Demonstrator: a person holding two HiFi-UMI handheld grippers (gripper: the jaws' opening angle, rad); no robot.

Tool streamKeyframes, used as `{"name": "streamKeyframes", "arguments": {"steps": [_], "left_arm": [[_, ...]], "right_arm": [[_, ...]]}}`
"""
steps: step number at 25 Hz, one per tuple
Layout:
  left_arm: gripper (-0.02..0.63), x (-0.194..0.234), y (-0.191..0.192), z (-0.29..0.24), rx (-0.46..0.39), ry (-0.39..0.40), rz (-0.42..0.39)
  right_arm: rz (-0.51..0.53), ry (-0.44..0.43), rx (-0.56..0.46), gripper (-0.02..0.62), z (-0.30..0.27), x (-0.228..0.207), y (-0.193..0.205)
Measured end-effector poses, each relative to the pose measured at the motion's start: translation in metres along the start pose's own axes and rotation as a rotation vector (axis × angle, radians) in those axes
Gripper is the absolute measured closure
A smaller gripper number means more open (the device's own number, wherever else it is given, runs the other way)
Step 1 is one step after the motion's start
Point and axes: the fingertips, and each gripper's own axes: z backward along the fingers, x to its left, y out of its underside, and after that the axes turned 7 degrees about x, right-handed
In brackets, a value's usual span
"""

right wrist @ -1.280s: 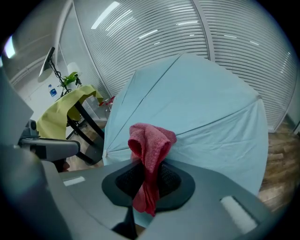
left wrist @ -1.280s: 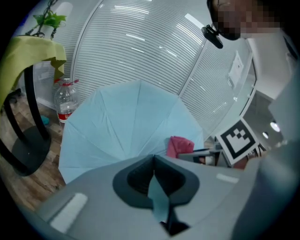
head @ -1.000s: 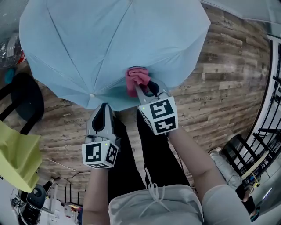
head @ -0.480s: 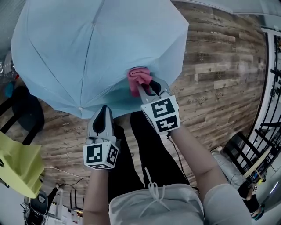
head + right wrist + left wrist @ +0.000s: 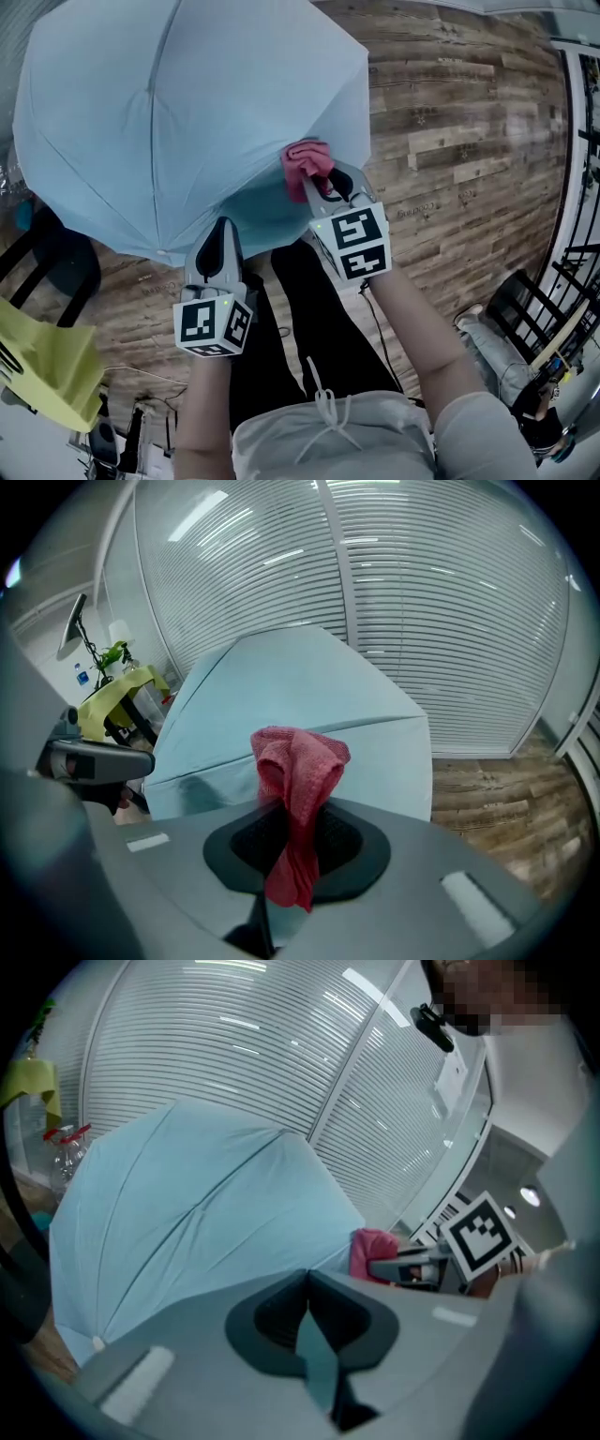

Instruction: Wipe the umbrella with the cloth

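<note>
A light blue open umbrella (image 5: 178, 112) fills the upper left of the head view, canopy toward me. My left gripper (image 5: 221, 229) is shut on a strip of the canopy's near edge; the blue fabric shows between the jaws of my left gripper (image 5: 307, 1283) in its own view. My right gripper (image 5: 319, 180) is shut on a bunched pink cloth (image 5: 307, 160), which rests against the canopy near its right rim. In the right gripper view the cloth (image 5: 298, 757) stands up out of the gripper (image 5: 294, 841) in front of the umbrella (image 5: 281, 682).
Wood-plank floor (image 5: 450, 131) lies to the right. A black chair (image 5: 52, 262) and a yellow-green cloth (image 5: 42, 361) are at the left, a black metal rack (image 5: 572, 169) at the right. My legs (image 5: 309, 328) are below. Slatted blinds (image 5: 422, 592) stand behind the umbrella.
The umbrella has shifted left in the head view, so the cloth now sits closer to the canopy's right rim. Both grippers keep their hold.
</note>
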Motion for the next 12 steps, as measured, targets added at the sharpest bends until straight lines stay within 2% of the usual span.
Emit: {"name": "streamKeyframes", "arguments": {"steps": [12], "left_arm": [[0.598,-0.045,-0.034,-0.05,0.007,0.034,-0.068]], "right_arm": [[-0.032,0.059,0.034,0.538,-0.014,-0.076,-0.009]]}}
